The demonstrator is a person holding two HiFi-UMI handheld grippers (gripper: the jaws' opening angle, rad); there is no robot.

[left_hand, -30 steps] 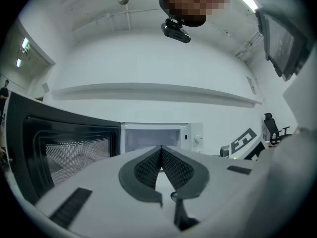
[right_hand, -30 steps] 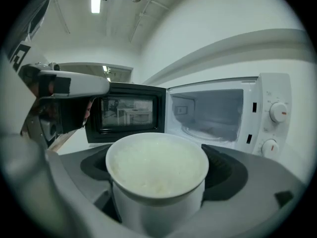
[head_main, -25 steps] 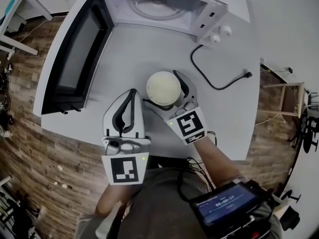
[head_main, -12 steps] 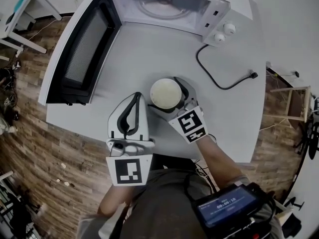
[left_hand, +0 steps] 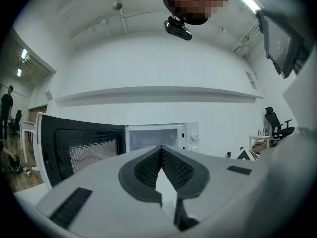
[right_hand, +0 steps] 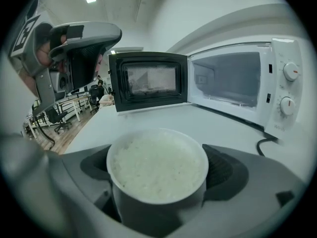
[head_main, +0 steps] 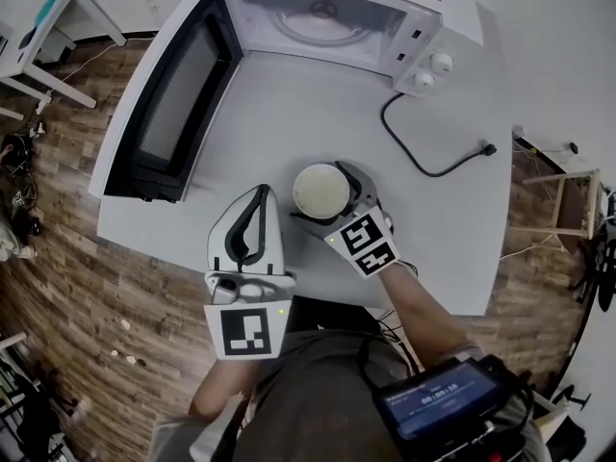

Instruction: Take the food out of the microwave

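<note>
white table (head_main: pixel 279 104) on wood-plank floor (head_main: pixel 58 287), white walls (left_hand: pixel 148 68)

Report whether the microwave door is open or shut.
Open. The microwave door stands swung out to the left, leaving the turntable inside in plain sight.

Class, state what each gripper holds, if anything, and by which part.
The right gripper holds the bowl of rice by its side wall, one jaw on each side. The left gripper is shut on nothing.
</note>
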